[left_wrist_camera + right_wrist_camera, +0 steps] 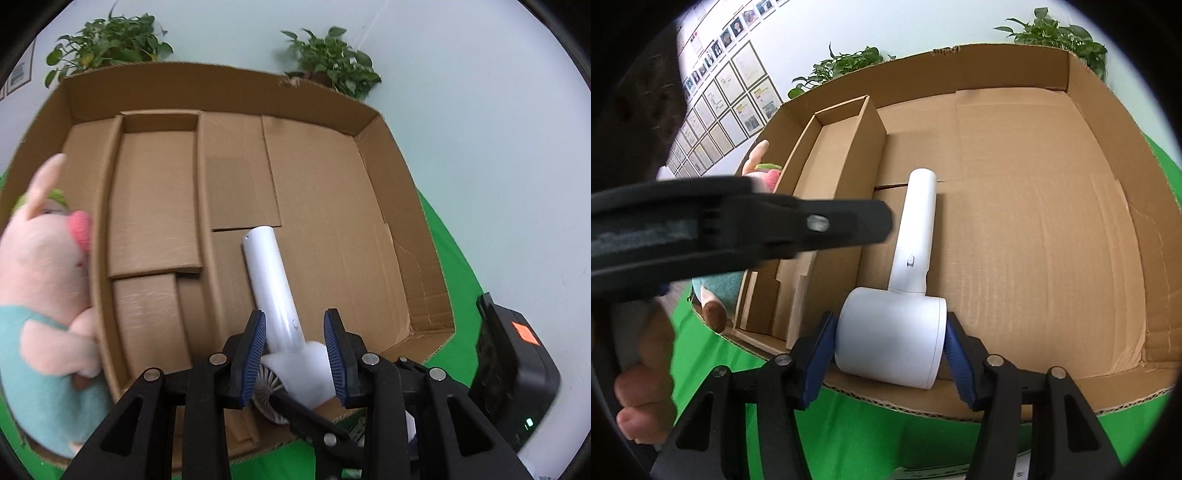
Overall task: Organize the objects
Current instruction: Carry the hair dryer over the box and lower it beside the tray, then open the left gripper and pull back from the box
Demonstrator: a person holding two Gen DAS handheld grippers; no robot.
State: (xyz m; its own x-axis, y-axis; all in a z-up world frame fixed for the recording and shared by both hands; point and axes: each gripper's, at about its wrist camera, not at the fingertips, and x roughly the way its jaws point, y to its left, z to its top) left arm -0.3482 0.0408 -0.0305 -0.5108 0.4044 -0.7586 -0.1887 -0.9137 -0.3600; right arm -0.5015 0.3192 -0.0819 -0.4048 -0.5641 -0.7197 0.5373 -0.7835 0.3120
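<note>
My right claw [890, 350] grips the round head of the white hair dryer [897, 332], its blue pads pressed against both sides of the barrel. The dryer lies inside the large cardboard box [1034, 221], head near the front edge, handle pointing away toward the far wall of the box.

My left claw [295, 354] sits over the same dryer [273, 288] from the other side. Its blue pads stand apart, with the base of the handle and the vented end of the head between them; the left pad is at the dryer's side, the right pad shows a gap, so I count this claw as released.

A narrow cardboard divider tray [831, 177] runs along the left part of the box. Outside the box's left wall stands a pink plush pig [44, 280] in a teal outfit, touching the wall. The box rests on the green desk [871, 435]. Two potted plants [332, 62] stand behind it against the pale wall.
</note>
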